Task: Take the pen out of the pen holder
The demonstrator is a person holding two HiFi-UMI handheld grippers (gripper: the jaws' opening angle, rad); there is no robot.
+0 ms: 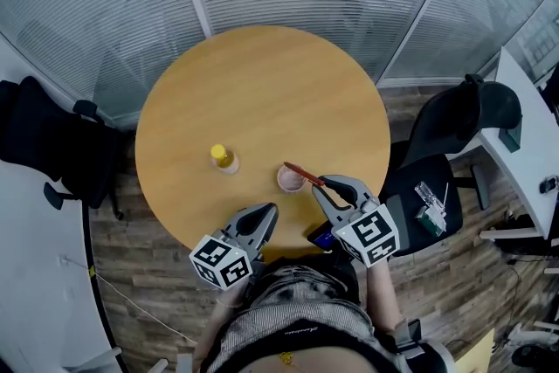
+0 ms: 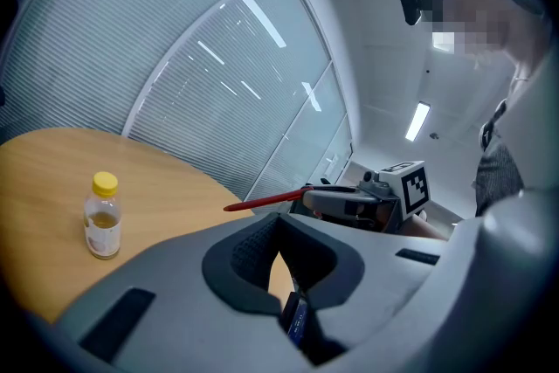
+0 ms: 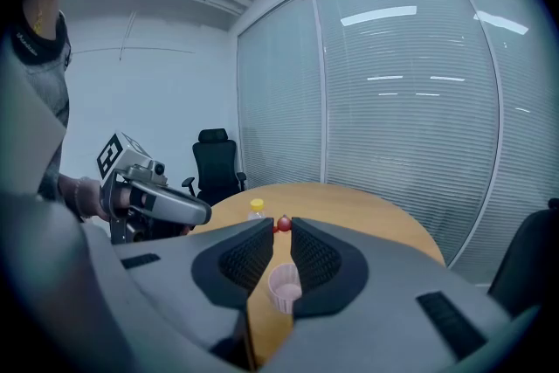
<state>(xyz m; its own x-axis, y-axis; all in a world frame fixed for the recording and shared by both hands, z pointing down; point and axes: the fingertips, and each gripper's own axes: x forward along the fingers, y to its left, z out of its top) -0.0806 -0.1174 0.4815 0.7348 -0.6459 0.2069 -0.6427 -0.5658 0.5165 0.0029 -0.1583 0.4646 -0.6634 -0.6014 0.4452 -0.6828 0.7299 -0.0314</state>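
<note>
A red pen [image 1: 301,174] sticks out level from my right gripper [image 1: 320,183], which is shut on its rear end. The pen hangs just above the pink cup pen holder [image 1: 289,180] on the round wooden table [image 1: 262,92], clear of it. In the right gripper view the pen's red end [image 3: 281,224] shows at the fingertips, with the cup [image 3: 284,286] below, nothing in it. My left gripper [image 1: 267,212] hovers at the table's near edge, jaws together and holding nothing. From the left gripper view the pen [image 2: 262,203] points left out of the right gripper [image 2: 307,195].
A small bottle with a yellow cap [image 1: 223,157] stands left of the cup. A dark blue item [image 1: 323,237] lies at the near table edge. Black office chairs stand left [image 1: 52,148] and right [image 1: 454,135]; a white desk [image 1: 524,127] is beyond. Blinded glass walls curve behind.
</note>
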